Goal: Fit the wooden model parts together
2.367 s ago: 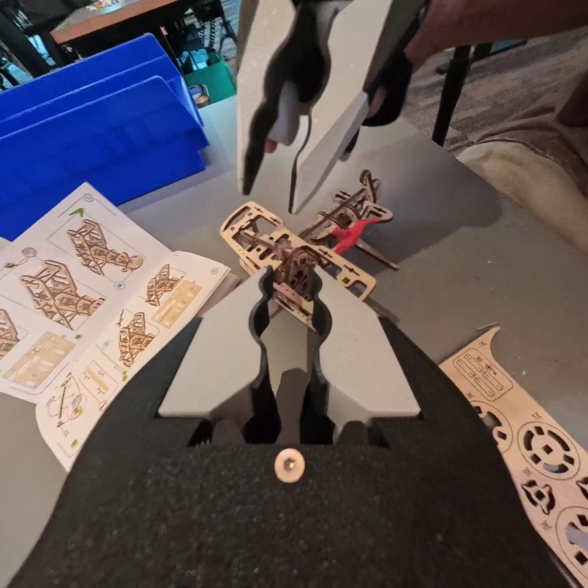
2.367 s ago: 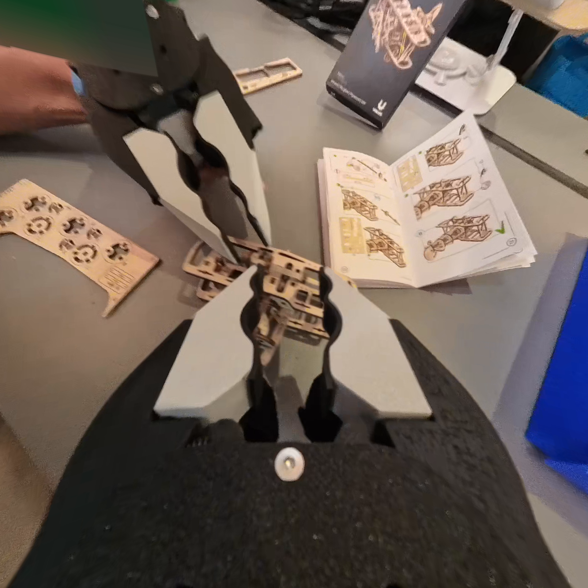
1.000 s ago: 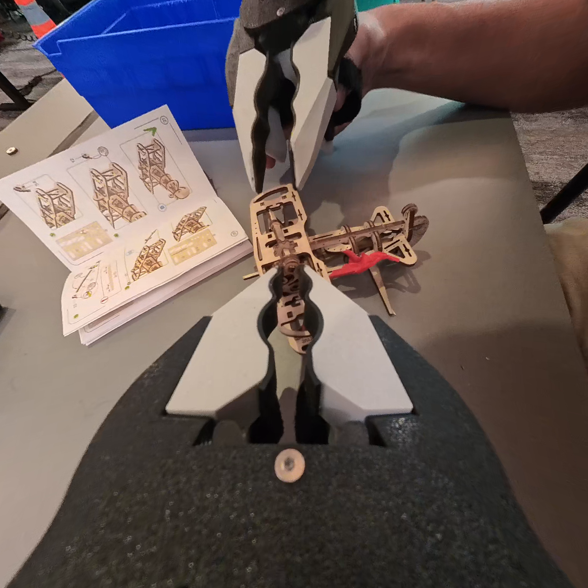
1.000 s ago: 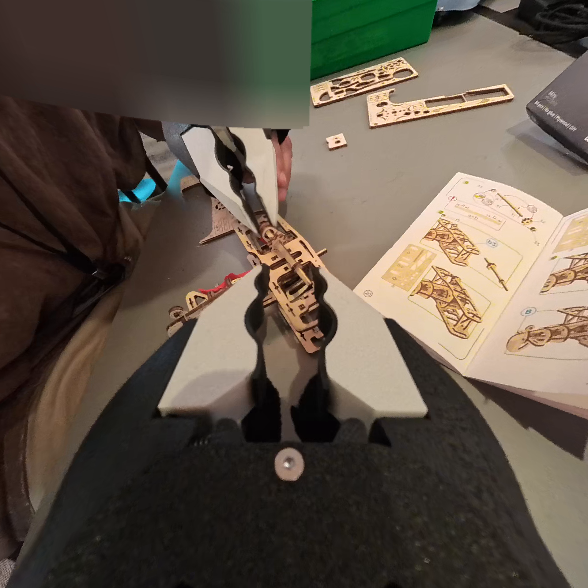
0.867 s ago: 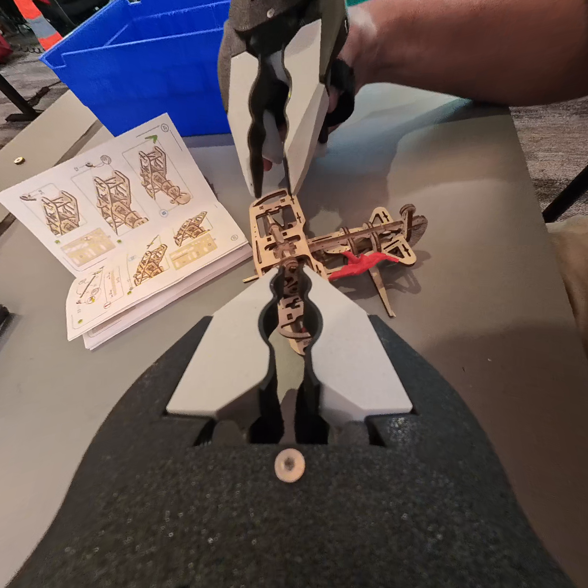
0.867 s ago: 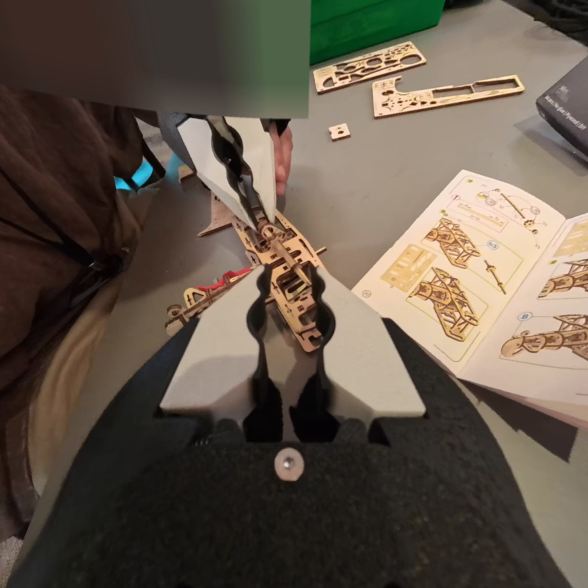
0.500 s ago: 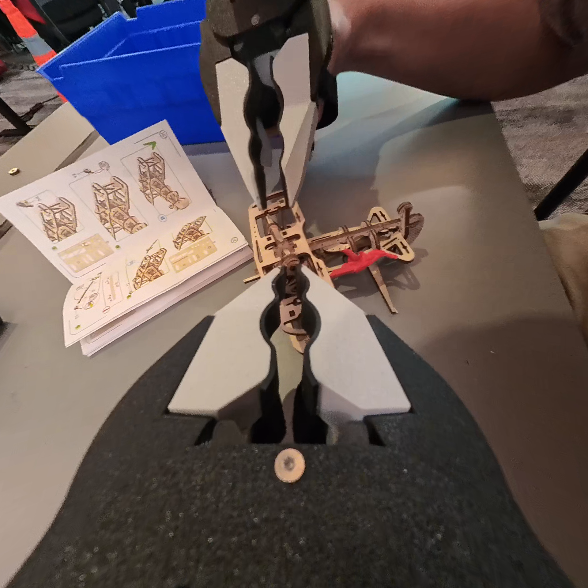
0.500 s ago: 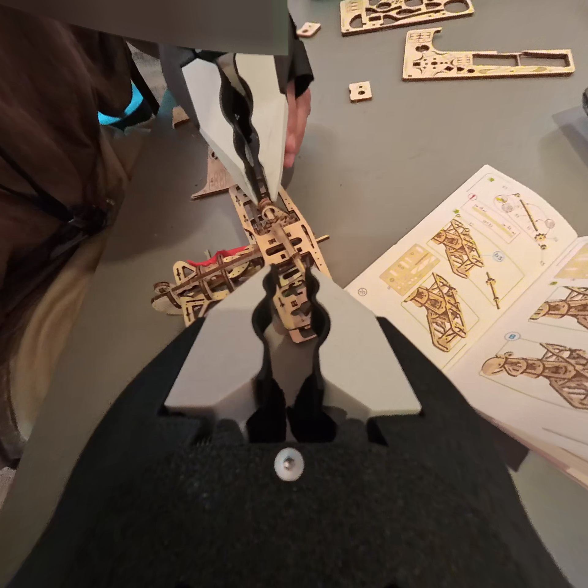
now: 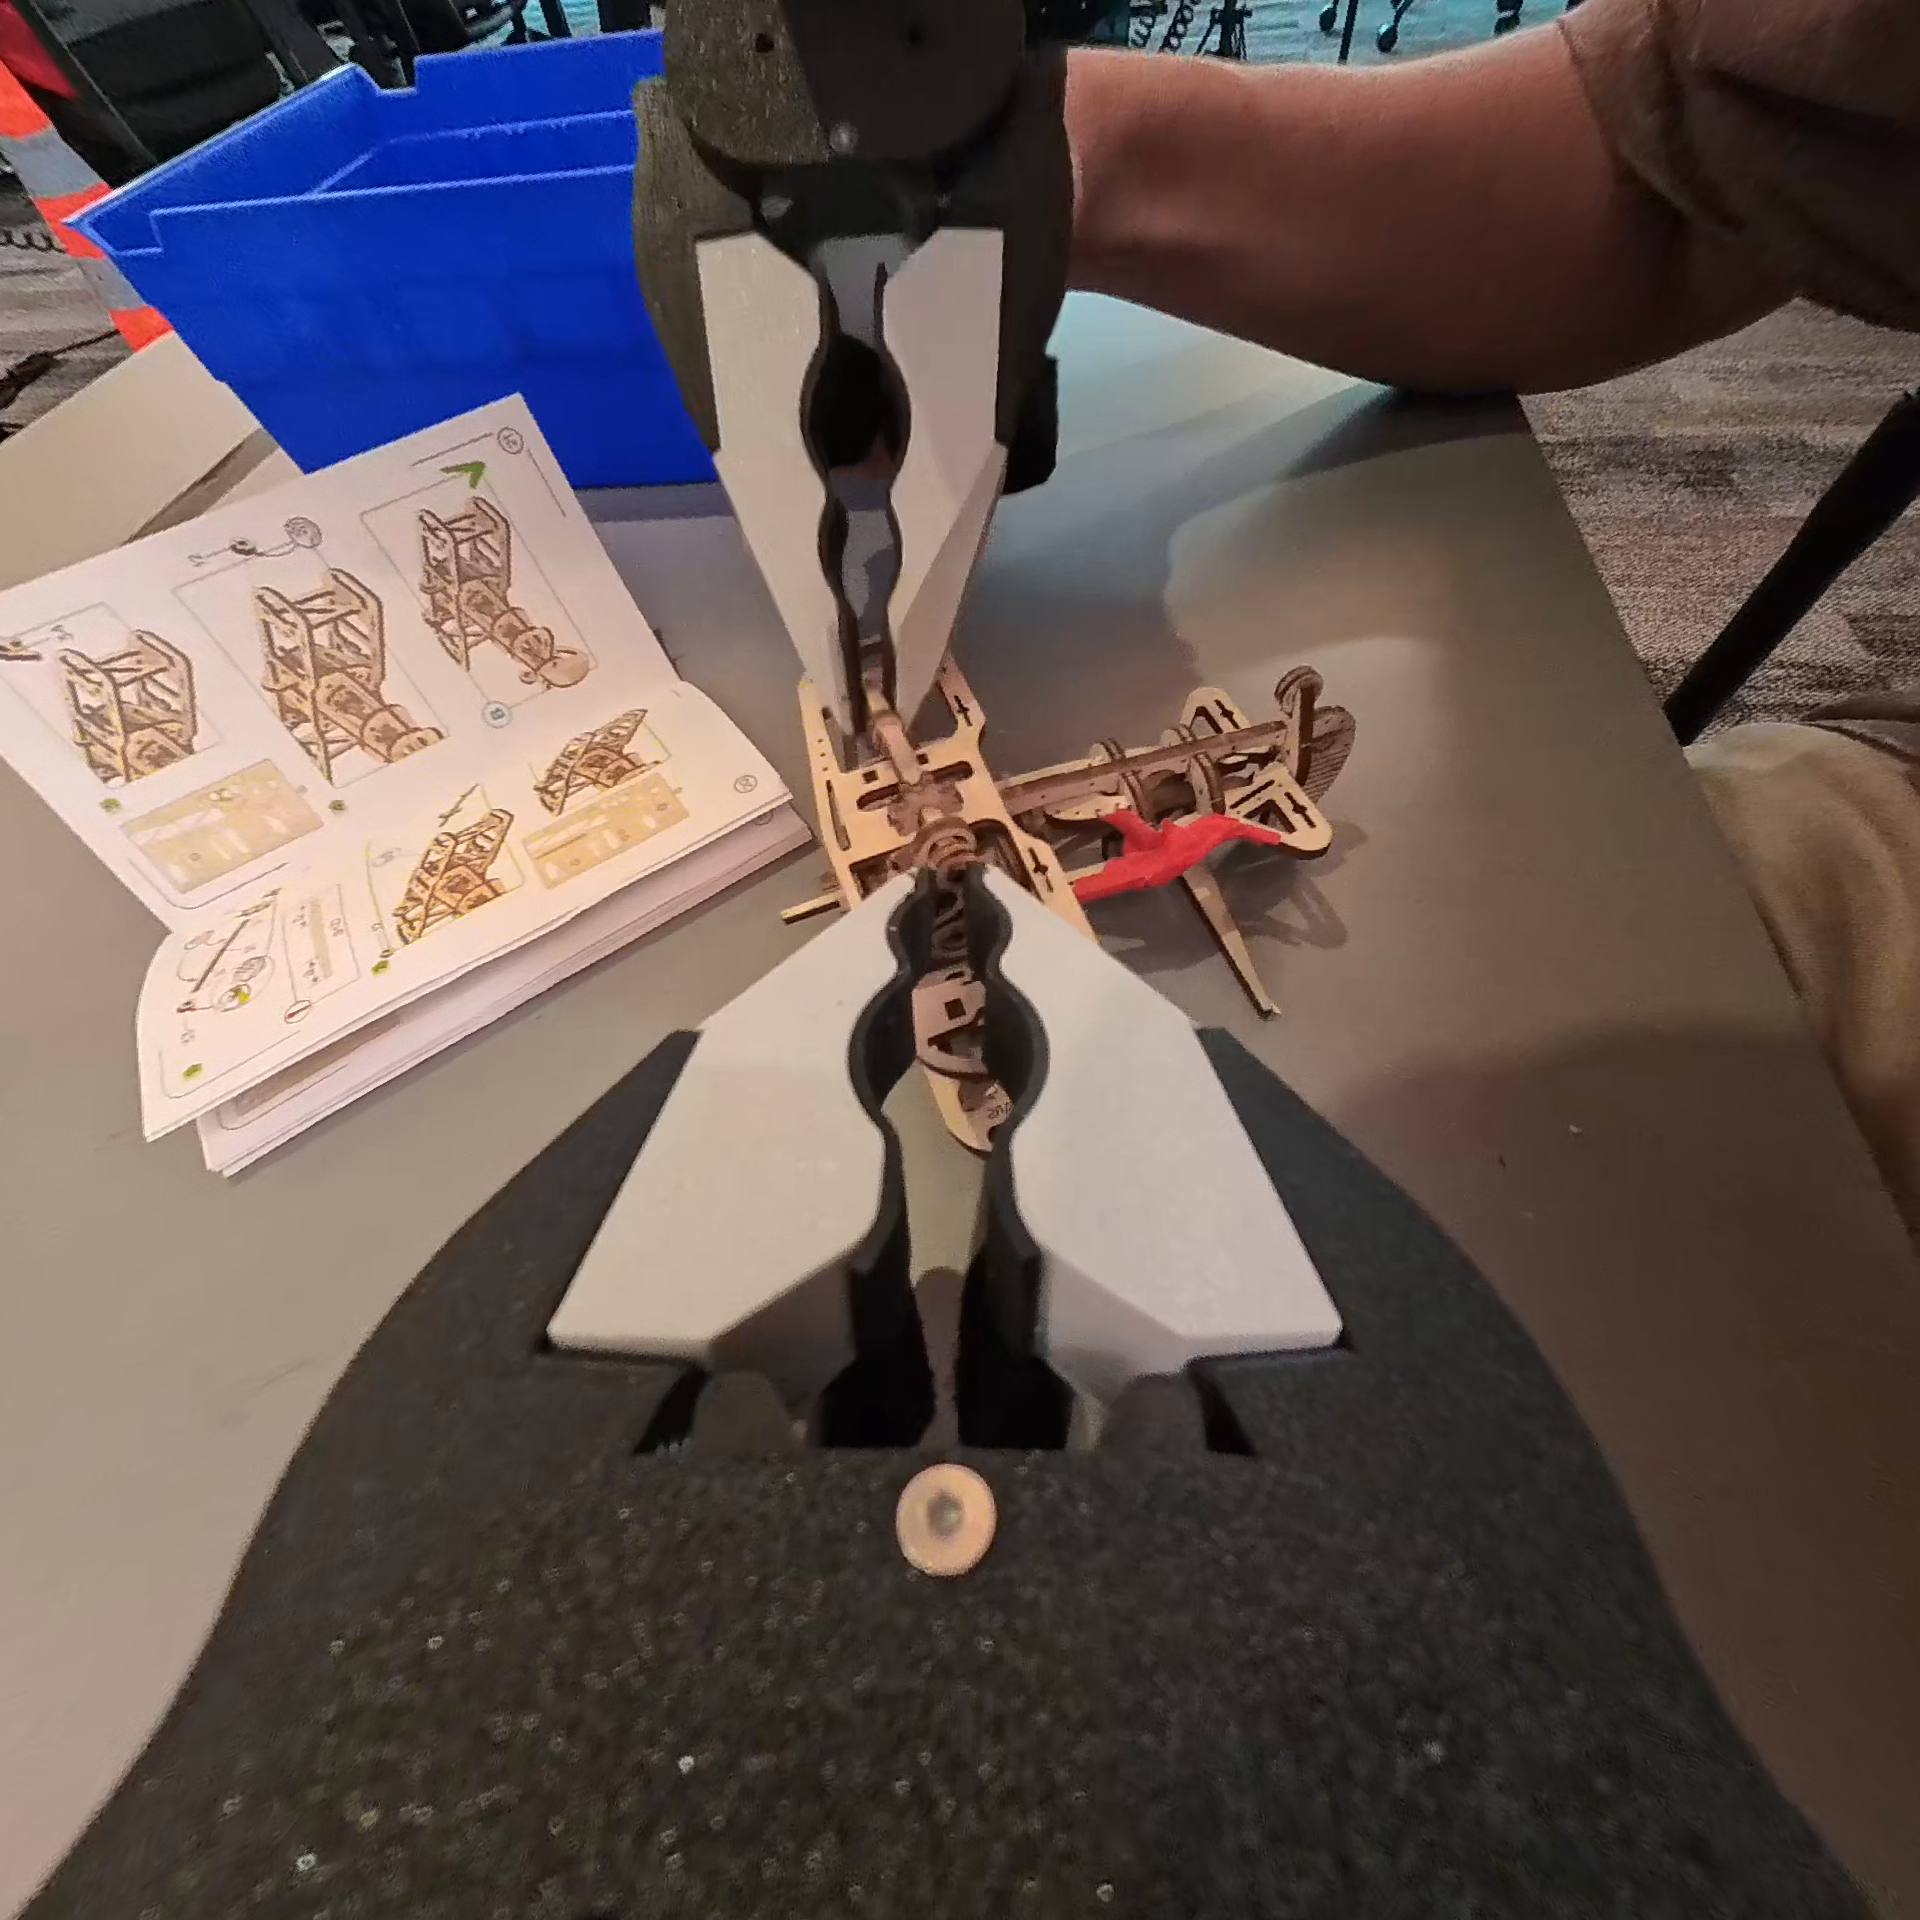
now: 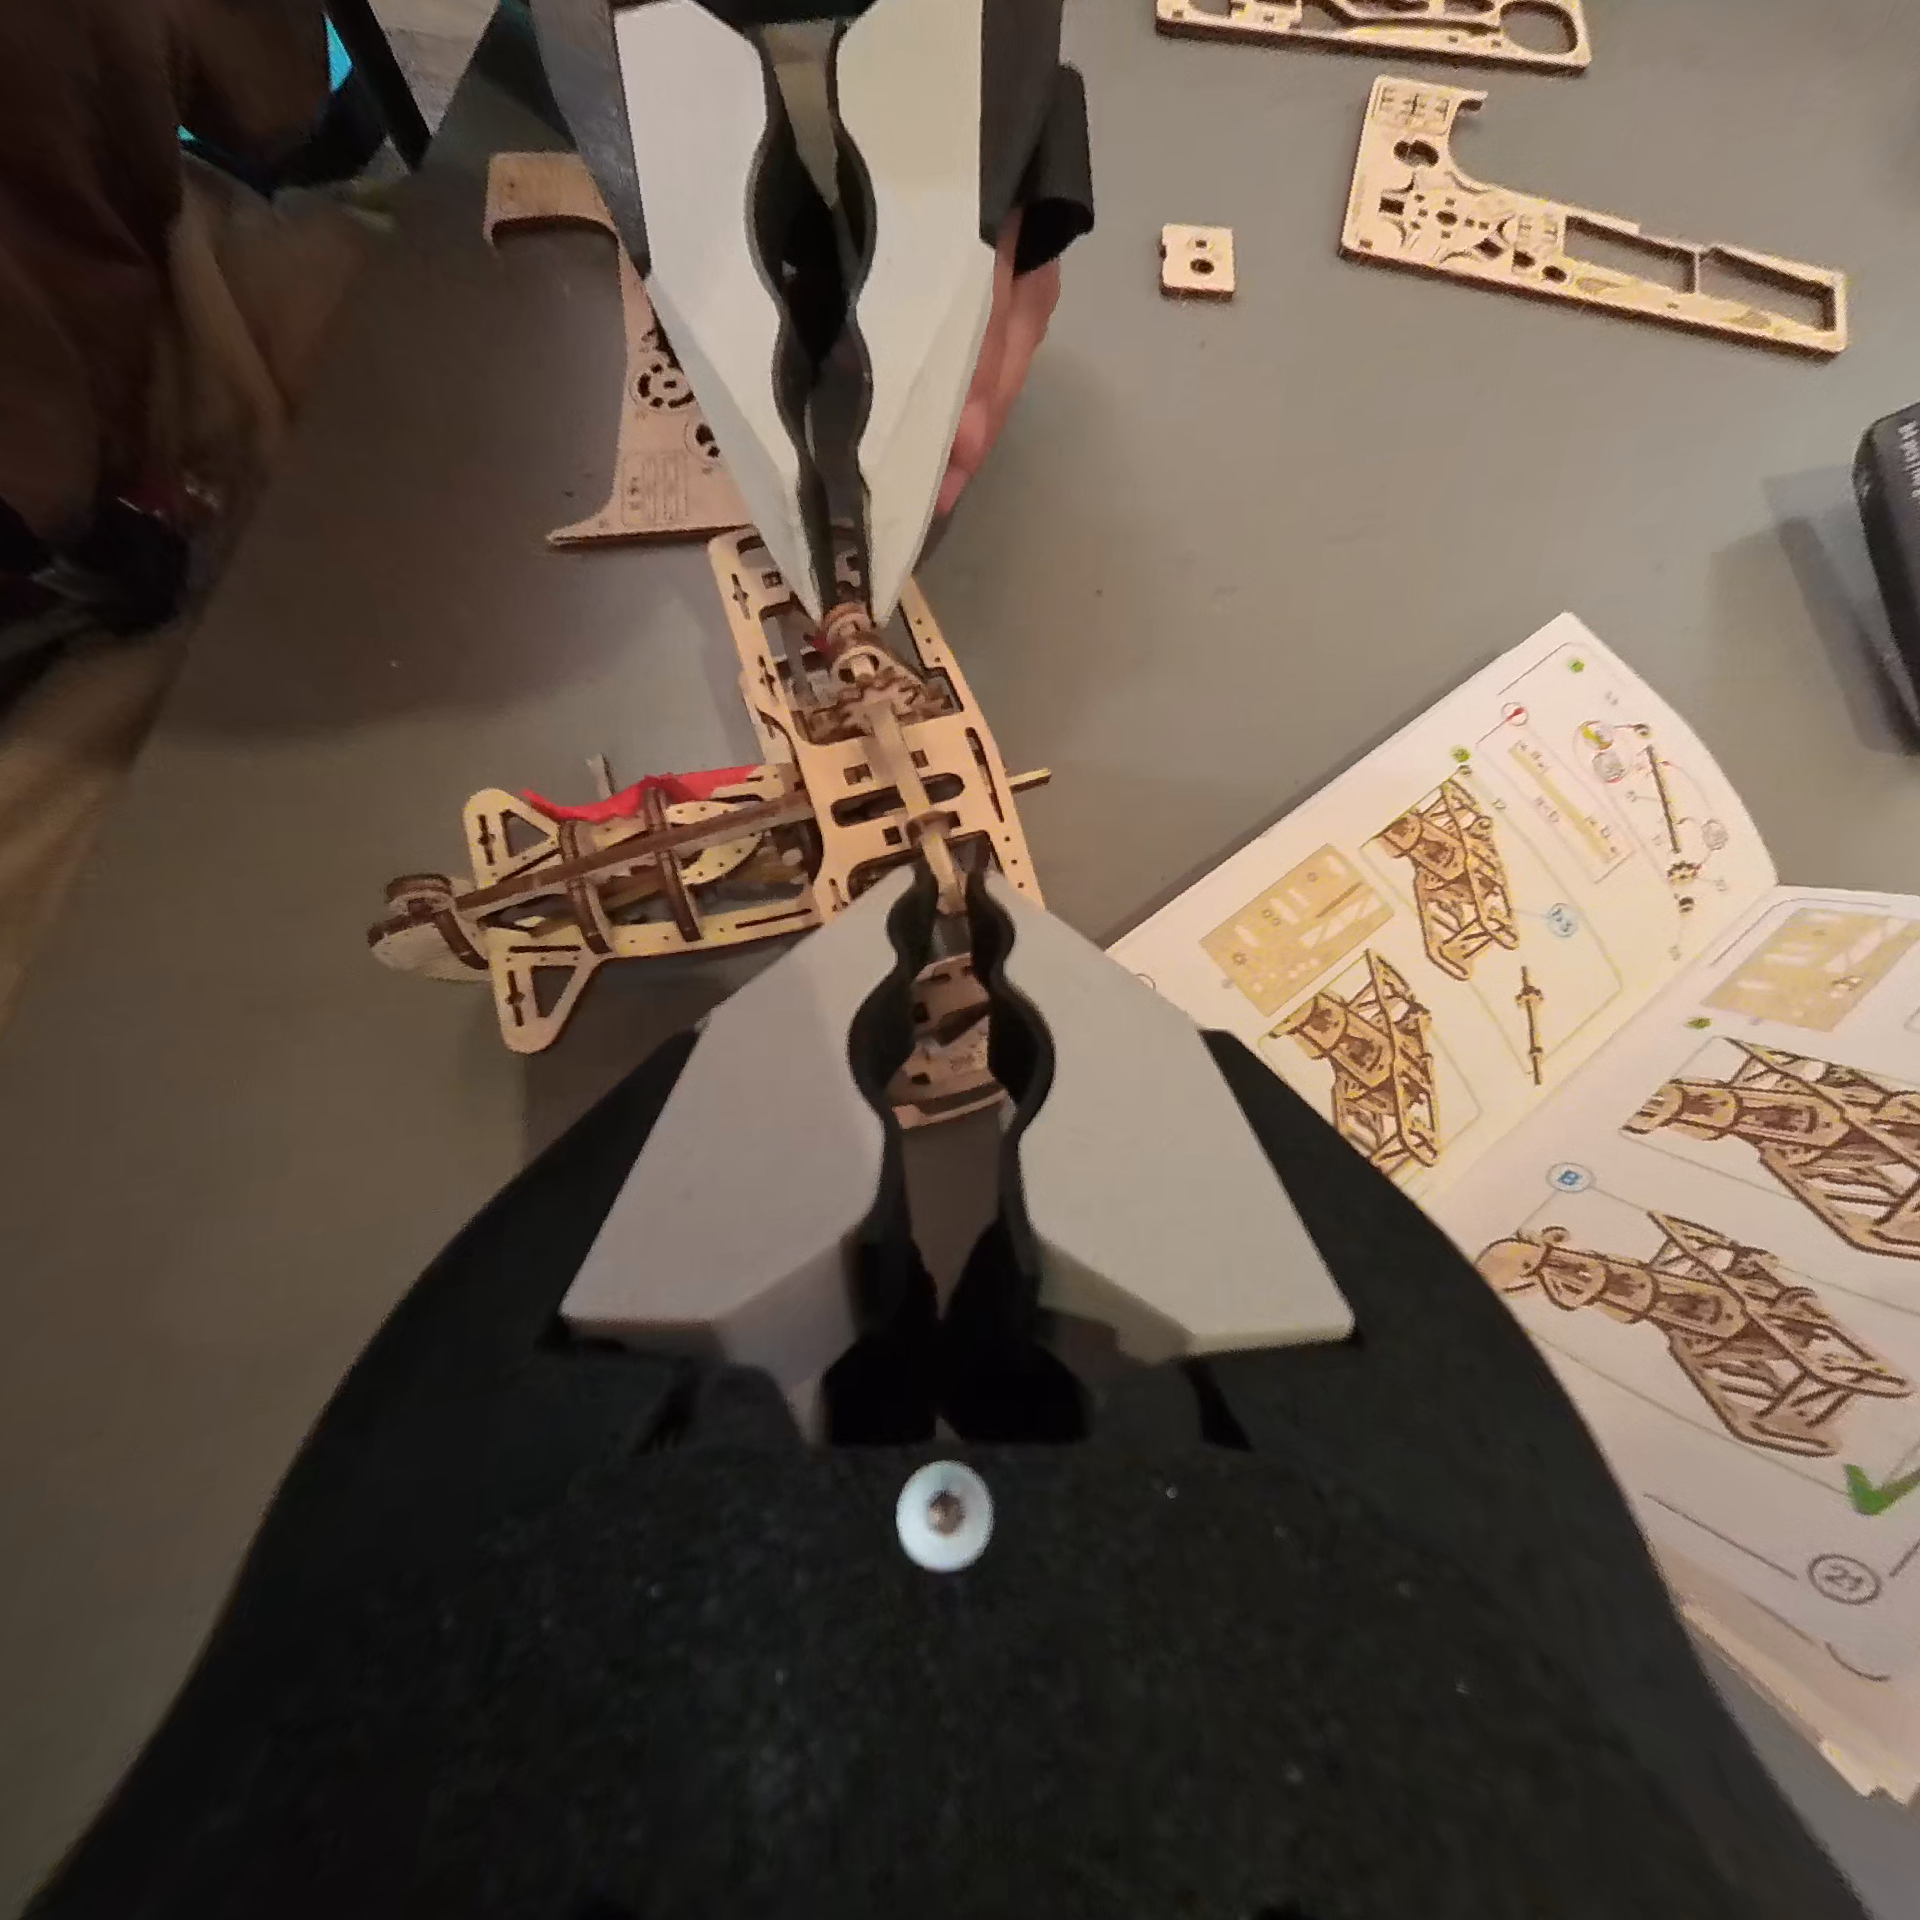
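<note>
A wooden model plane (image 9: pixel 1049 821) lies on the grey table (image 9: pixel 1403 623), with a red part (image 9: pixel 1174 847) on its fuselage. A thin wooden shaft (image 10: pixel 902 774) with a small gear runs across its wing frame. My left gripper (image 9: pixel 945 878) is shut on the gear end of the shaft. It also shows in the right wrist view (image 10: pixel 844 613). My right gripper (image 10: pixel 940 883) is shut on the other end of the shaft. It comes in from the far side in the left wrist view (image 9: pixel 878 691). The two grippers face each other, tip to tip.
An open instruction booklet (image 9: pixel 364 748) lies left of the model, with a blue bin (image 9: pixel 395 291) behind it. Punched wooden sheets (image 10: pixel 1590 249) and a small square piece (image 10: pixel 1198 260) lie on the table, and a black box (image 10: pixel 1891 561) is at the edge. A person's forearm (image 9: pixel 1351 218) reaches over. Spacing between my two grippers at the tips: around 6 cm. Between my left fingertips and the small square piece (image 10: pixel 1198 260) there is roughly 20 cm.
The right gripper came down from above the model, narrowed its jaws and closed on the far end of the shaft. The left gripper kept its hold on the gear end.
</note>
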`<state>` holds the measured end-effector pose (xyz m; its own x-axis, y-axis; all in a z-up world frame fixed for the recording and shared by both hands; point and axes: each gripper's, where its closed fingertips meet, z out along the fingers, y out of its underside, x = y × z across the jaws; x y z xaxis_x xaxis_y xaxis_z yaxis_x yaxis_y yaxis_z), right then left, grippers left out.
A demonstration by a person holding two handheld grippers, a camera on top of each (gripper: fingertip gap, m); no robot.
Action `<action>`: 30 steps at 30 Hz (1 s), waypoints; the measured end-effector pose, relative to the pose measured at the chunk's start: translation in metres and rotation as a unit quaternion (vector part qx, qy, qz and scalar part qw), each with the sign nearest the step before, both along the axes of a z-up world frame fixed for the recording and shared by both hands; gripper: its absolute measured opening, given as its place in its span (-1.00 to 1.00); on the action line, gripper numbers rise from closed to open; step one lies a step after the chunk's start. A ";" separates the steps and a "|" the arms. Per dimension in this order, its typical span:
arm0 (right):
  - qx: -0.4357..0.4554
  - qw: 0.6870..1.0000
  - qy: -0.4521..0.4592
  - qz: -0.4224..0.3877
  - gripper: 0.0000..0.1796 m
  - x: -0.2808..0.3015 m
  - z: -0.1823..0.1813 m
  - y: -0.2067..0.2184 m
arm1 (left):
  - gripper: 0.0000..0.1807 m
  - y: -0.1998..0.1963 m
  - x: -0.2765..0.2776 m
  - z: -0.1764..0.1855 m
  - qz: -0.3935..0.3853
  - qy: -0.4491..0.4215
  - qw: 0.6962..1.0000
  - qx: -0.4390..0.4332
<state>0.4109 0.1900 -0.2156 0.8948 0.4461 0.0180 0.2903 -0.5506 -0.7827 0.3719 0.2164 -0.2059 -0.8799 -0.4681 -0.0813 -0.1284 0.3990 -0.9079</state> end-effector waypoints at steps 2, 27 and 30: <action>-0.009 1.000 0.016 -0.005 -0.96 -0.001 0.001 -0.002 | -0.97 0.002 0.003 -0.001 0.009 -0.001 1.000 0.005; -0.002 0.996 0.084 0.002 -0.99 -0.009 0.002 -0.004 | -0.91 0.004 0.009 0.000 0.037 0.008 0.999 0.003; 0.003 0.997 0.083 0.001 -0.99 -0.008 0.002 -0.004 | -0.93 0.004 0.009 0.000 0.036 0.003 0.999 0.006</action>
<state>0.4028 0.1862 -0.2138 0.8845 0.4487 -0.1275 0.1579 -0.5453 -0.8232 0.3813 0.2201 -0.2061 -0.8447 -0.5290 -0.0813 -0.1629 0.3987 -0.9025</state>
